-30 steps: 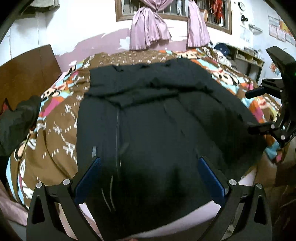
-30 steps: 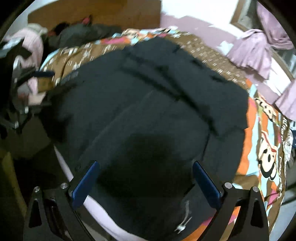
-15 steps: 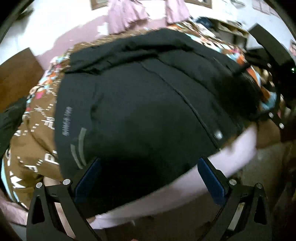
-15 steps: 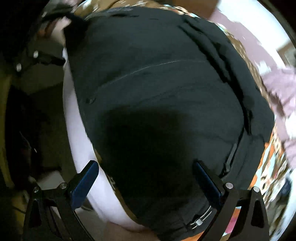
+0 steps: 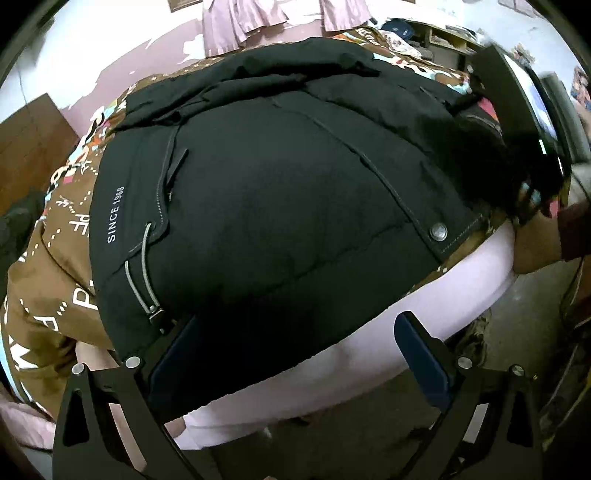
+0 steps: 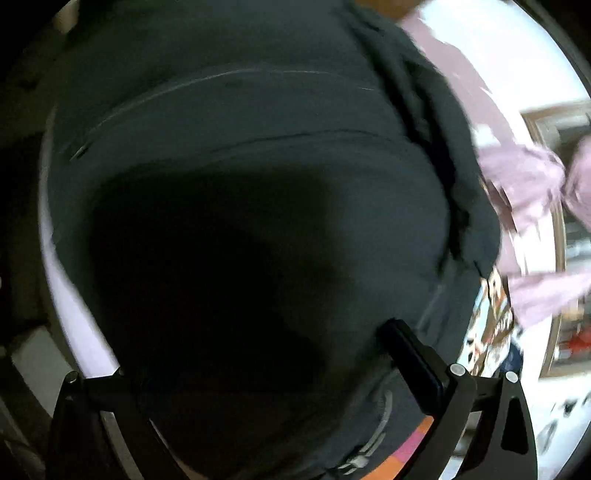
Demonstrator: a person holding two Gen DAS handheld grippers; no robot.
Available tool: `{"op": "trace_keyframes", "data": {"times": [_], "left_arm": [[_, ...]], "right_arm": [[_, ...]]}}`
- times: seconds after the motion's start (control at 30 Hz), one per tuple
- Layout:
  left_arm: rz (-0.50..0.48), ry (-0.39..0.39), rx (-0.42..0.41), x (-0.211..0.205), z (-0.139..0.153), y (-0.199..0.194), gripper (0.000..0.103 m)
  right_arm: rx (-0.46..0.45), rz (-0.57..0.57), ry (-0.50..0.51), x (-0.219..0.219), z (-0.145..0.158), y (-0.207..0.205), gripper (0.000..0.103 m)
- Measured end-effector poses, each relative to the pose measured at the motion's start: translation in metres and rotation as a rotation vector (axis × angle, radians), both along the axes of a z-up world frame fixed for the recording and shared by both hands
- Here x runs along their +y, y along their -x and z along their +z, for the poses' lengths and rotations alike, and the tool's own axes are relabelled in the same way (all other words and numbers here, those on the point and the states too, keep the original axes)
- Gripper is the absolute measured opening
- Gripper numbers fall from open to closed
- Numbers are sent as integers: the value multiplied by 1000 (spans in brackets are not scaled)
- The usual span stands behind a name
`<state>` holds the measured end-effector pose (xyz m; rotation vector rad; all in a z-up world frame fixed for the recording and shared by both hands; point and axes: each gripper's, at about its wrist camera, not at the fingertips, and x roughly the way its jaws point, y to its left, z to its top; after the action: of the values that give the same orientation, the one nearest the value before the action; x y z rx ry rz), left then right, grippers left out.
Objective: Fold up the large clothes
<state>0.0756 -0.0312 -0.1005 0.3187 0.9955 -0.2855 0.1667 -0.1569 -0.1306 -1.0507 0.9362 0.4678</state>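
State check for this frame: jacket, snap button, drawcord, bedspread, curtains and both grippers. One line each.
Jacket: spread flat on the bed, hem at the near edge, unfolded.
Snap button: at the hem; fastened or not, cannot tell.
Drawcord: slack loop at the hem corner.
Bedspread: rumpled, under the jacket.
Curtains: gathered.
Left gripper: open, over the hem.
Right gripper: open, over the jacket.

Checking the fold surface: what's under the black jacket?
The black jacket lies on a brown patterned blanket, which shows at its edges over a pale pink mattress edge. Whatever lies directly beneath the jacket's middle is covered.
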Motion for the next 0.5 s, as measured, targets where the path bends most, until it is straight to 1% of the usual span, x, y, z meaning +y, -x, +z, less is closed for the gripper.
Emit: {"op": "trace_keyframes", "data": {"times": [0.03,0.07,0.13,0.17,0.23,0.27,0.3,0.33,0.47,0.5], "left_arm": [[-9,-12,-2,-1,-2,1,101],[-17,-24,-4,-2,-5,2,101],[-33,-50,-9,-4,-11,5,101],[-40,-71,-13,-6,-15,5,101],[-49,-114,-17,-8,-21,5,101],[-55,-131,-20,-9,-24,5,101],[-59,-143,-26,-10,-25,5,101],[-61,-157,-33,-11,-27,6,101],[-68,-238,-84,-15,-32,8,101],[-71,-252,-94,-16,-34,8,101]], "right_arm": [[17,-24,-33,-1,6,-6,101],[50,-66,-96,-5,17,-16,101],[101,-126,-174,-8,31,-28,100],[136,-163,-229,-12,39,-36,99],[193,-200,-307,-15,52,-48,92],[219,-225,-349,-17,60,-55,91],[228,-237,-372,-18,66,-59,88],[244,-257,-407,-19,74,-65,82],[289,-320,-516,-24,97,-83,74],[297,-329,-535,-25,99,-81,68]]}}
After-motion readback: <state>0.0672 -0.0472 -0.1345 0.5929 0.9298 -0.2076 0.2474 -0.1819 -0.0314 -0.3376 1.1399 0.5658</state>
